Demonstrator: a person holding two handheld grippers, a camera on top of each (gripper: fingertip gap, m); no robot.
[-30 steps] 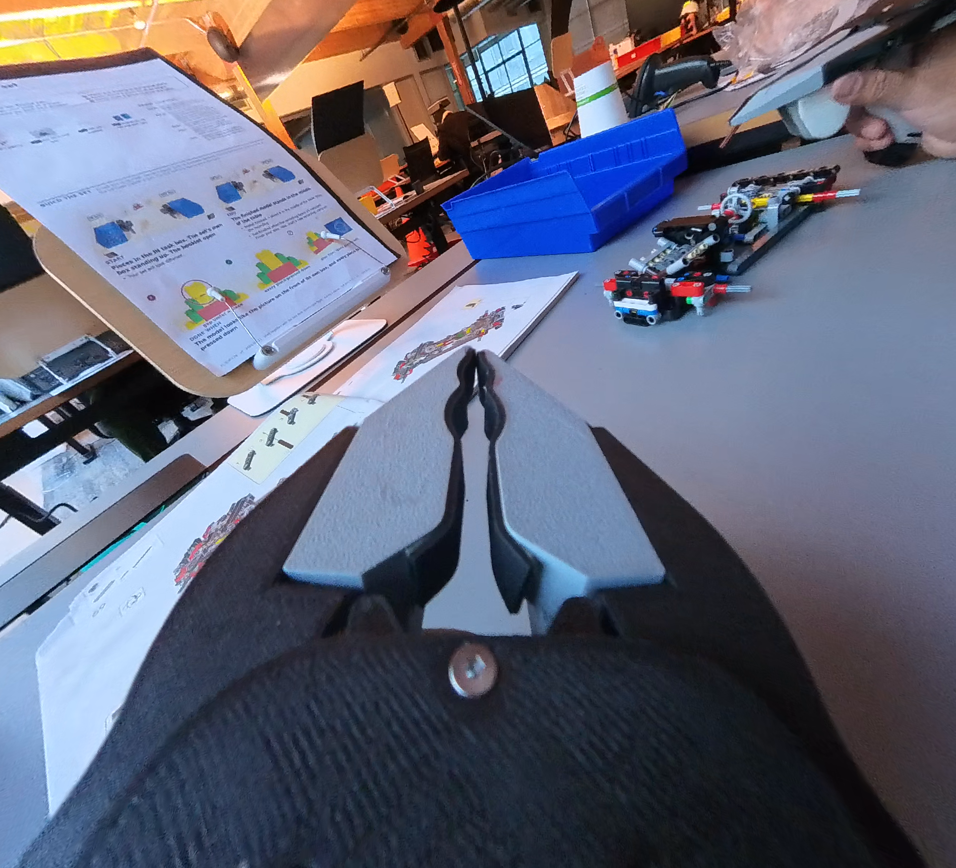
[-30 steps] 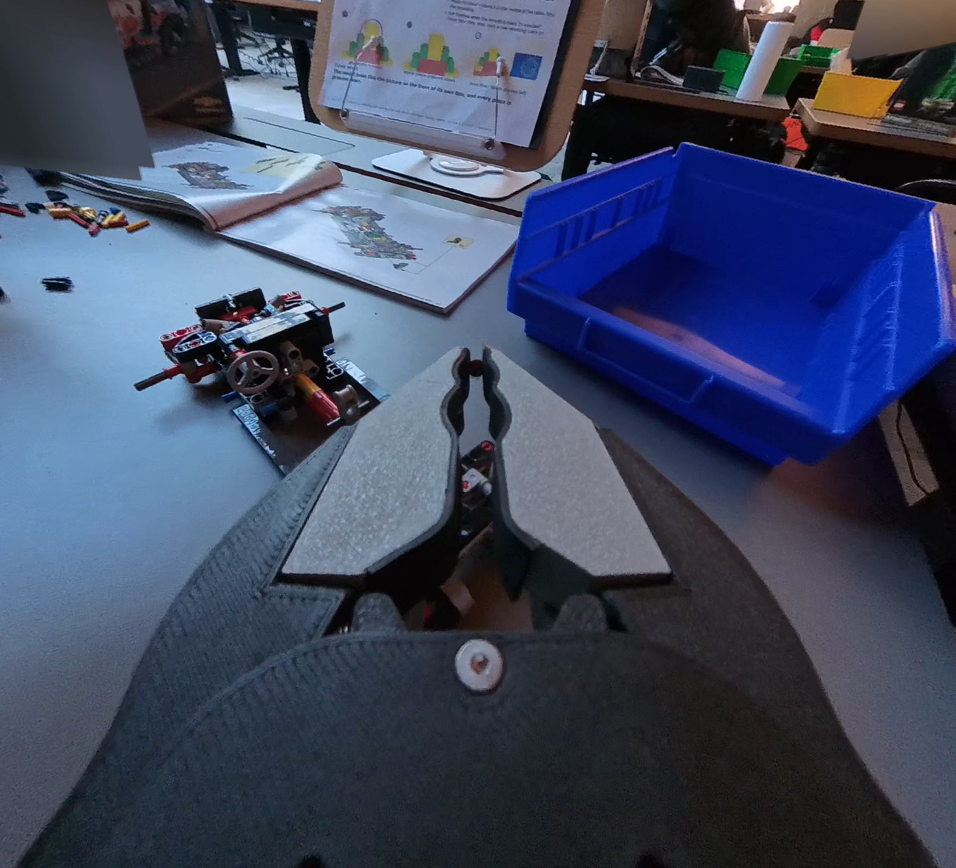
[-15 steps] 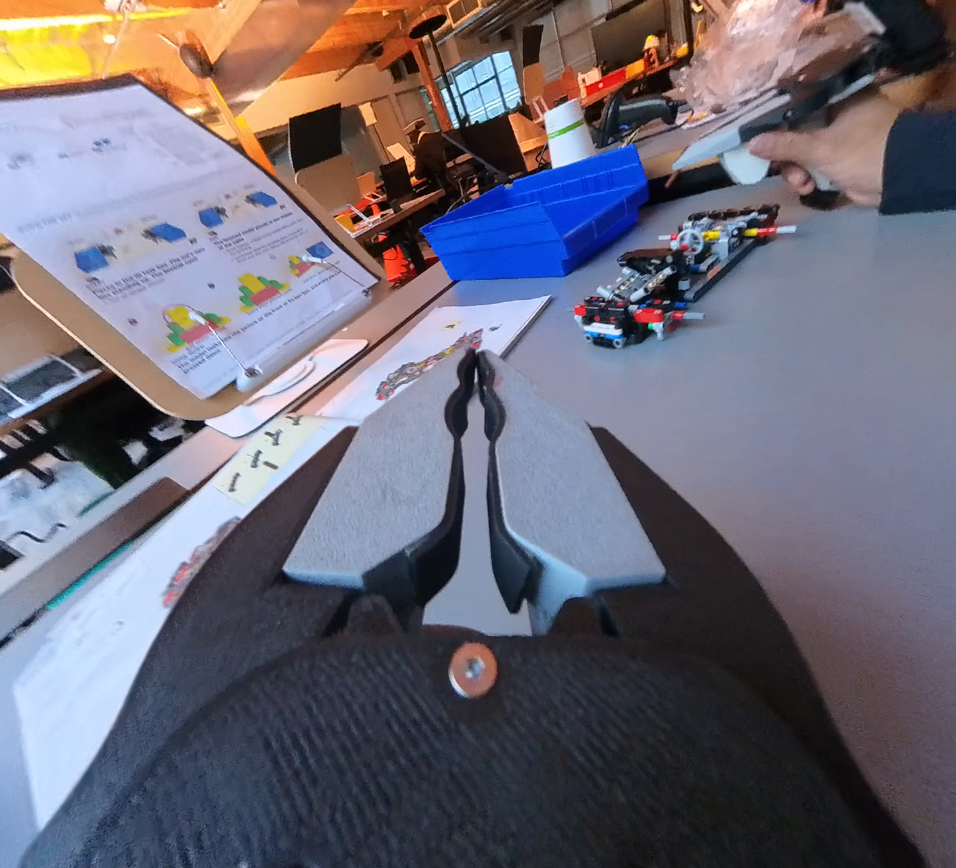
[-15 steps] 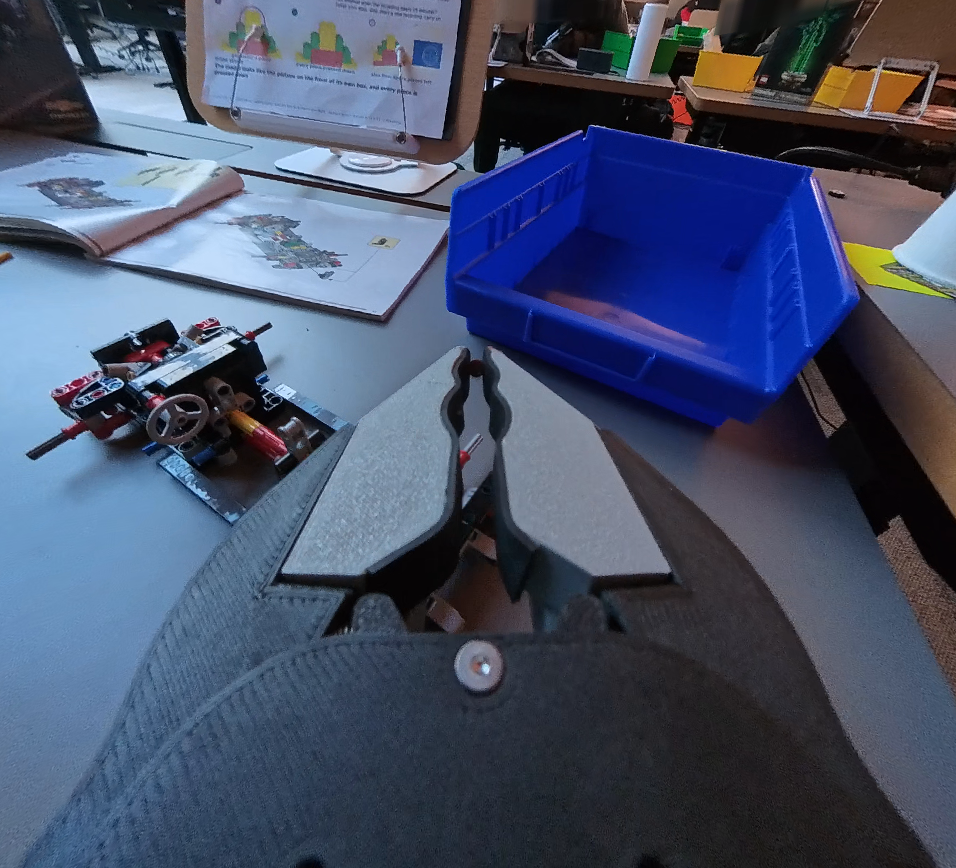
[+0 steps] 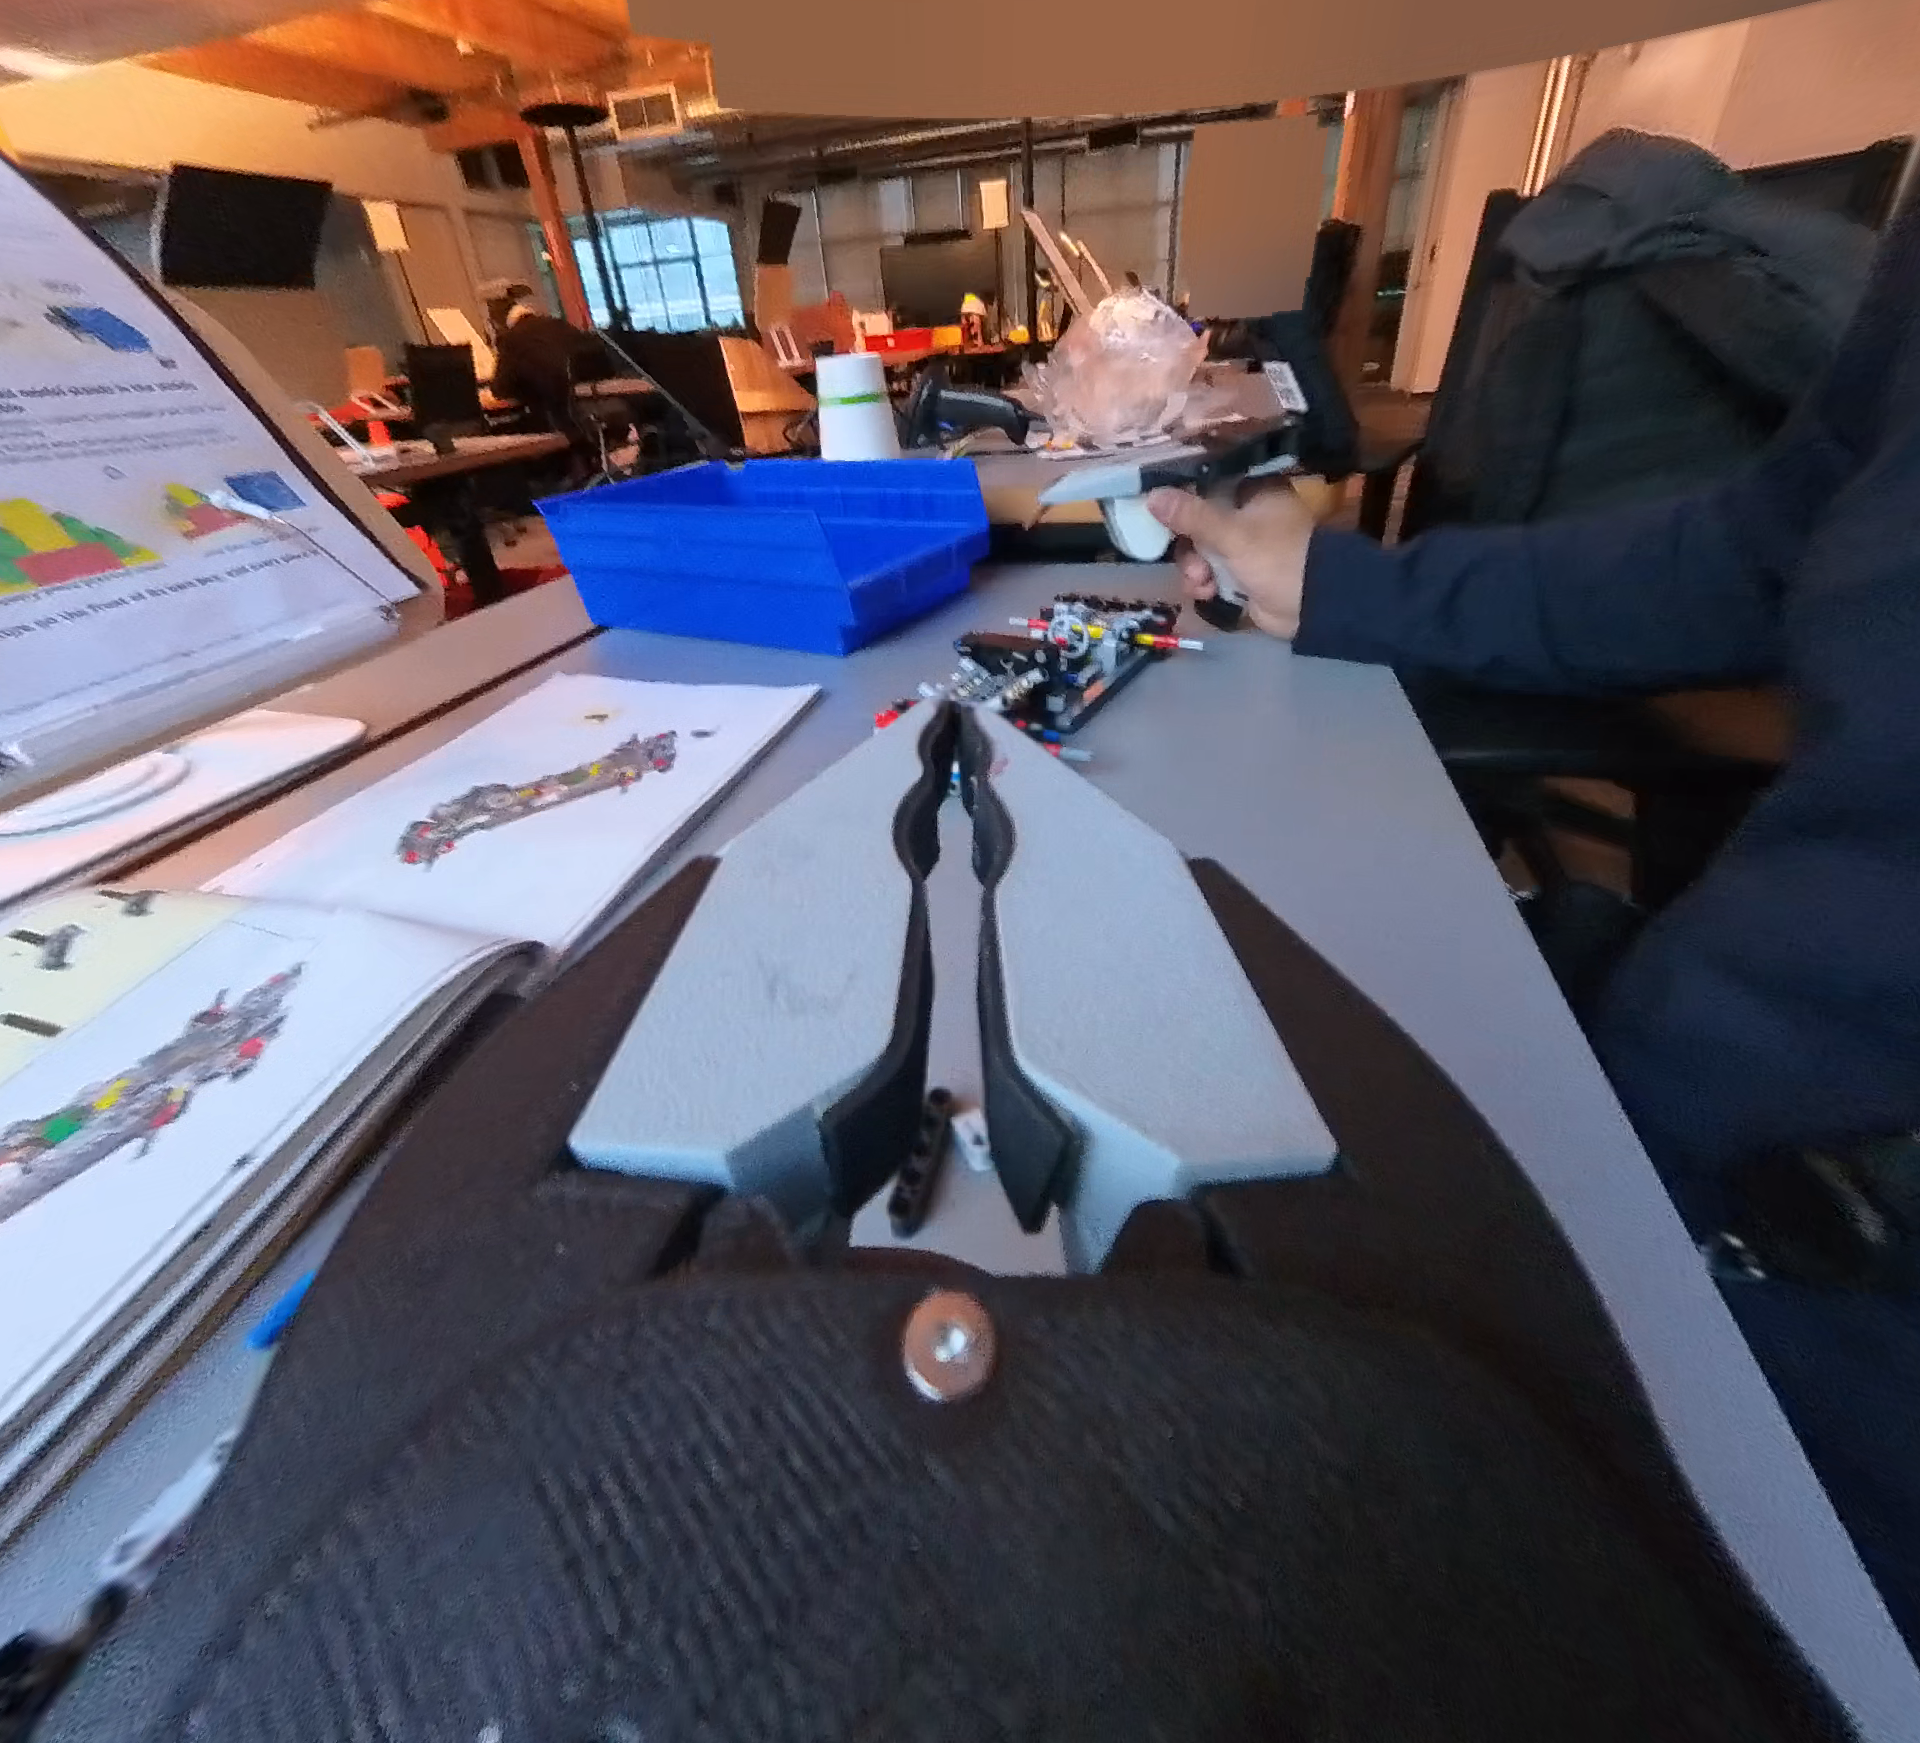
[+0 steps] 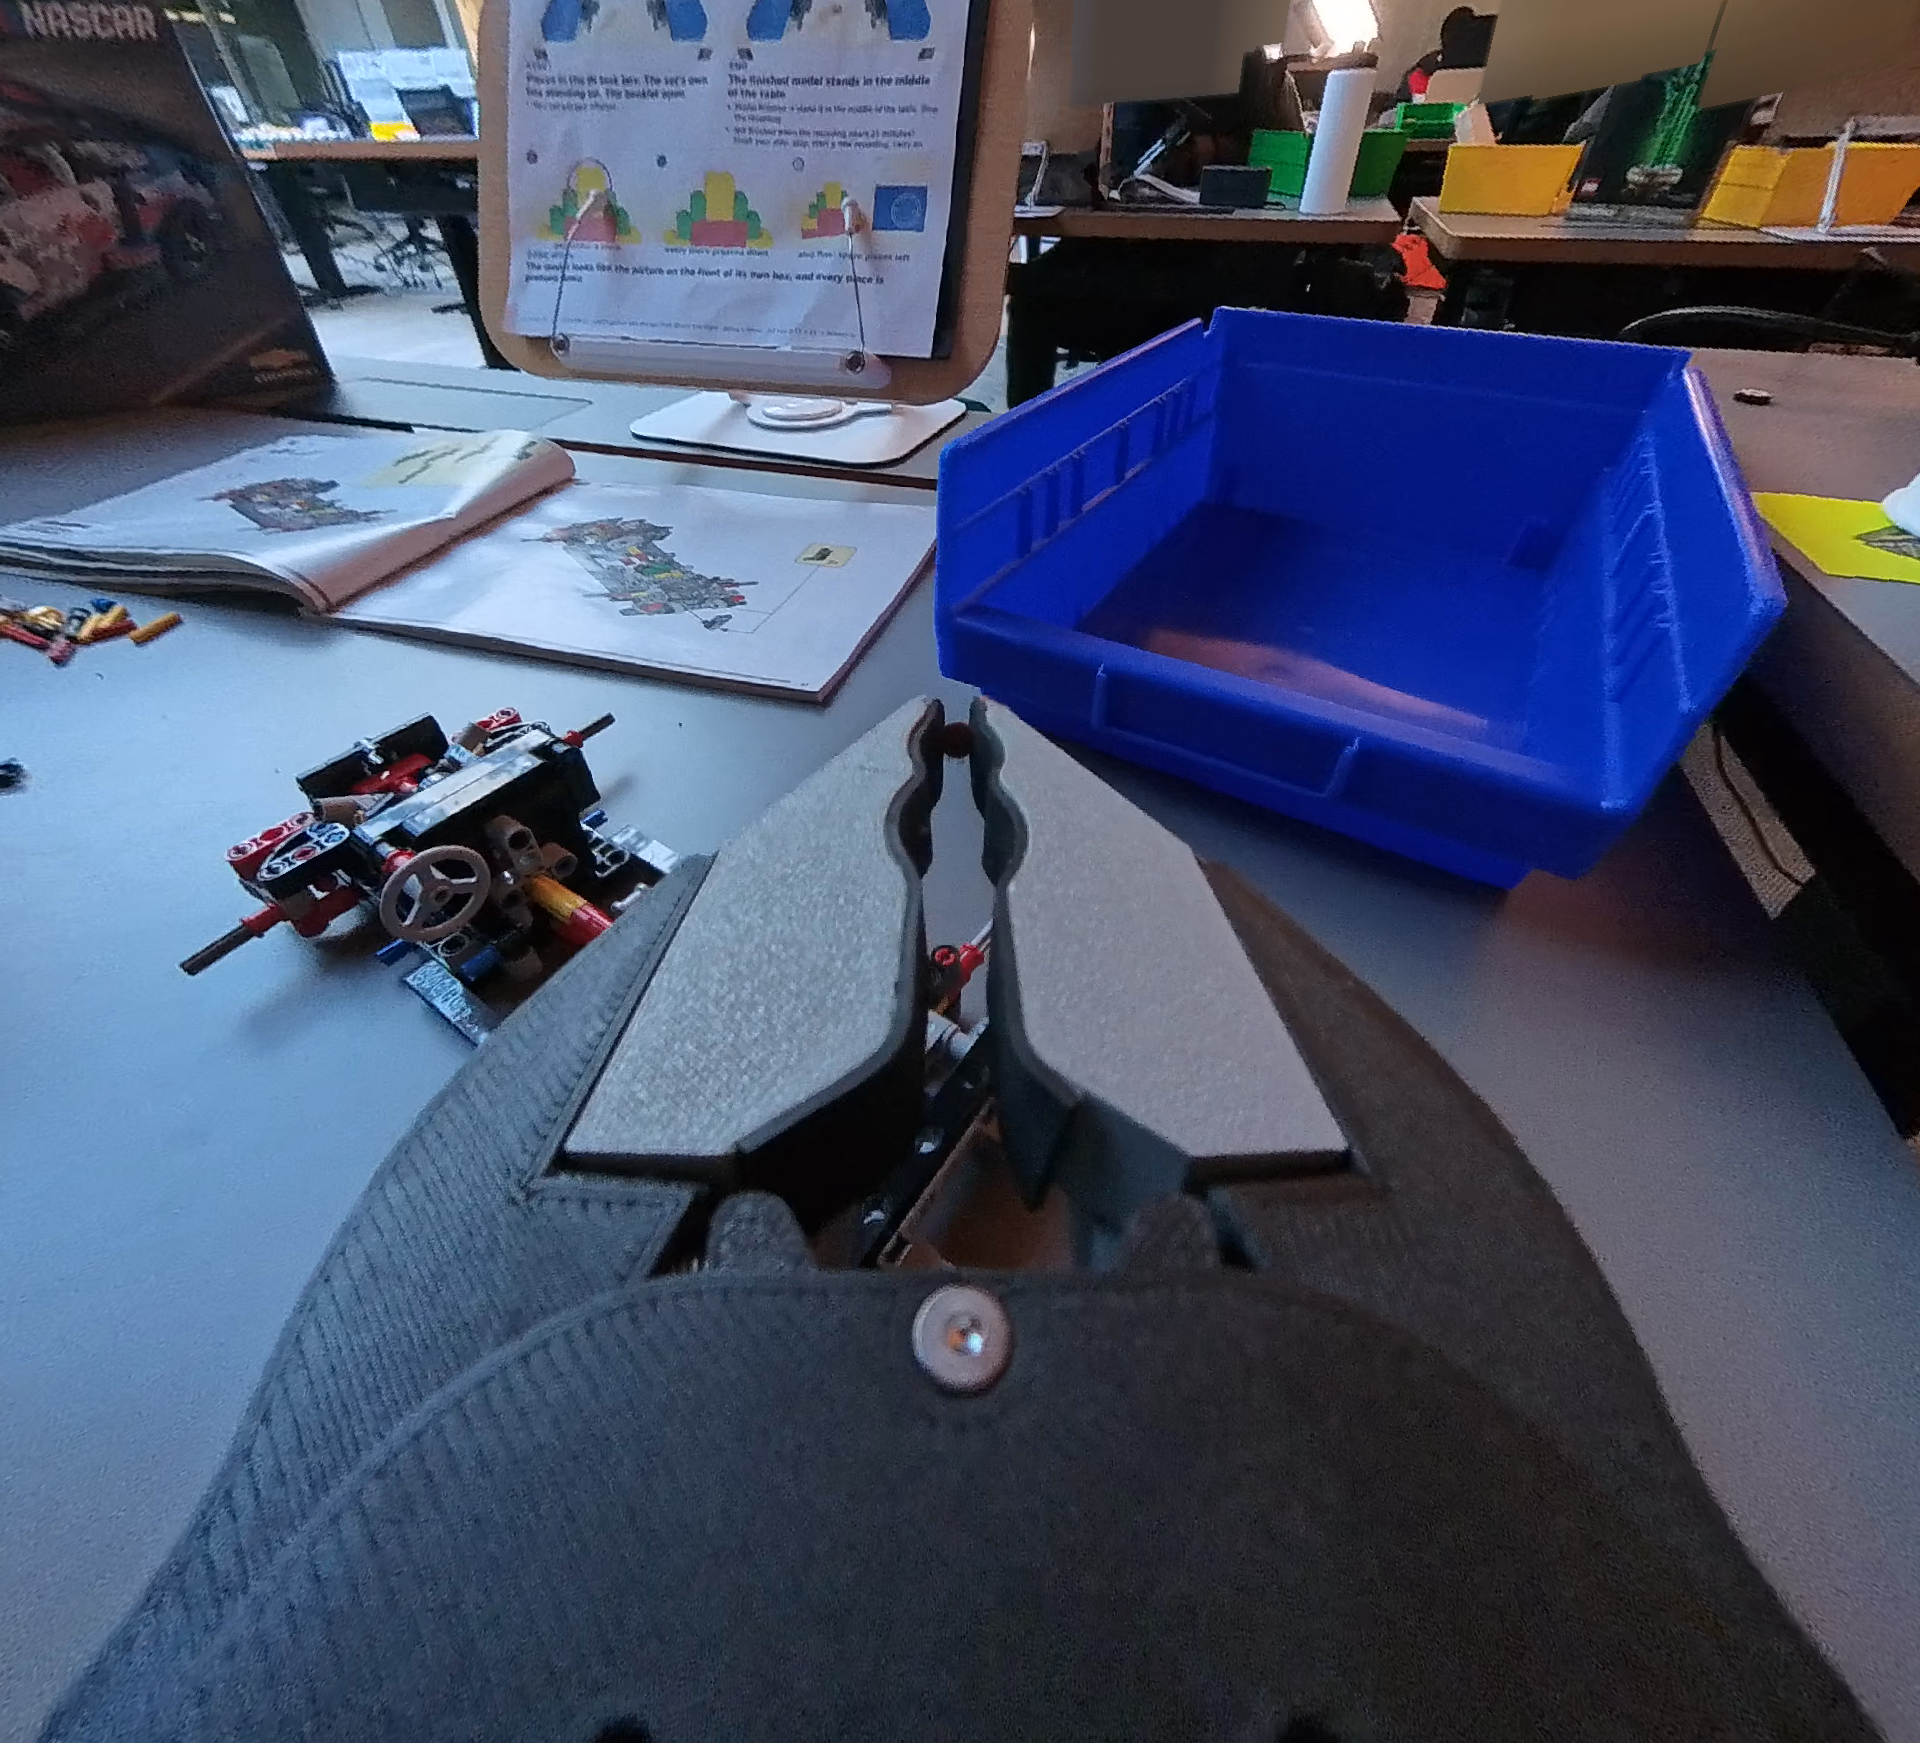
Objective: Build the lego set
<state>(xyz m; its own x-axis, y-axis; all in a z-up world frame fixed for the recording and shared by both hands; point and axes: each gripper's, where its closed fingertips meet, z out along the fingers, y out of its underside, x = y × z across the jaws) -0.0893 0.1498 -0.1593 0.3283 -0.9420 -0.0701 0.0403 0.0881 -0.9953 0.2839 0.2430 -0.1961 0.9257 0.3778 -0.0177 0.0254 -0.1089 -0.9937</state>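
Beside the blue bin (image 6: 1351,758), on its left as the right wrist view shows it, a partly built brick model (image 6: 436,852) lies on the grey desk (image 6: 208,1122). It is a low black frame with a steering wheel, red axles and bare pins sticking out, with no bodywork on it. Beyond the model and left of the bin's front corner an instruction booklet (image 6: 644,592) lies open. Much farther left of the bin a small scatter of loose coloured pieces (image 6: 83,628) lies unused. The bin itself looks empty. Behind it and to the left stand a sheet on a wooden holder (image 6: 748,135) and a dark printed box (image 6: 125,218).

The right gripper (image 6: 954,737) hangs just short of the bin's front wall. Its fingers are all but closed and pinch a small dark-red piece (image 6: 954,739) at the very tips. In the left wrist view a hand (image 5: 1236,550) holds this gripper just right of the bin, above the model.

The left gripper (image 5: 954,722) is well back from the bin and points toward the model. Its fingers are pressed together at the tips, and nothing shows between them. A black holed beam (image 5: 920,1158) lies on the desk below it.
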